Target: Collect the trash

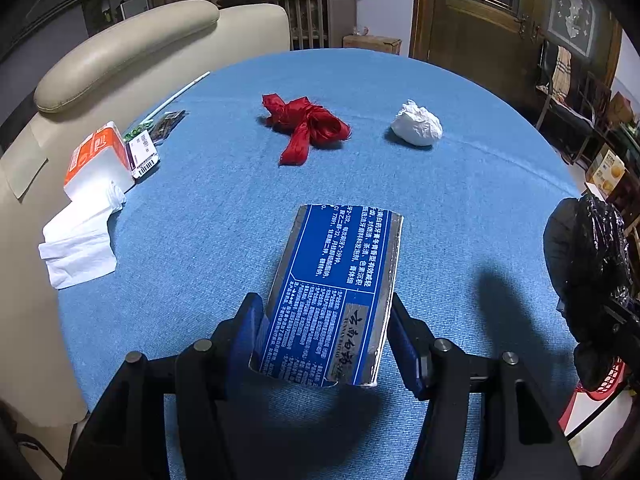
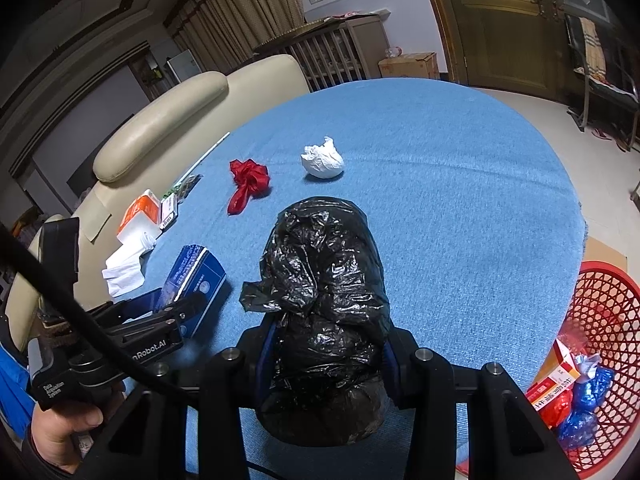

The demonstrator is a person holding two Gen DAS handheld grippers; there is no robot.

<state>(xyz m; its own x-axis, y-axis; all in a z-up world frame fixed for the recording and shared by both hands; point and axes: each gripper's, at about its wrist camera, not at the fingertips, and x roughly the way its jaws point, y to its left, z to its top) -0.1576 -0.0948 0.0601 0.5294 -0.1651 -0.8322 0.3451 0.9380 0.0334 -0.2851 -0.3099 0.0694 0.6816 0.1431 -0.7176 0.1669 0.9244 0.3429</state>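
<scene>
My left gripper (image 1: 326, 336) is shut on a blue toothpaste box (image 1: 334, 292) and holds it above the blue tablecloth (image 1: 460, 208). The box also shows in the right wrist view (image 2: 196, 276). My right gripper (image 2: 326, 356) is shut on a crumpled black plastic bag (image 2: 324, 304), which appears at the right edge of the left wrist view (image 1: 584, 264). A red ribbon bundle (image 1: 306, 124) (image 2: 248, 184) and a white crumpled paper ball (image 1: 416, 124) (image 2: 322, 160) lie further back on the table.
A red mesh basket (image 2: 600, 312) with packaging in it stands below the table's right edge. An orange tissue pack with loose white tissues (image 1: 94, 184), small cards (image 1: 144, 152) and a white stick (image 1: 180, 94) lie at the table's left. A beige sofa (image 1: 120, 56) borders that side.
</scene>
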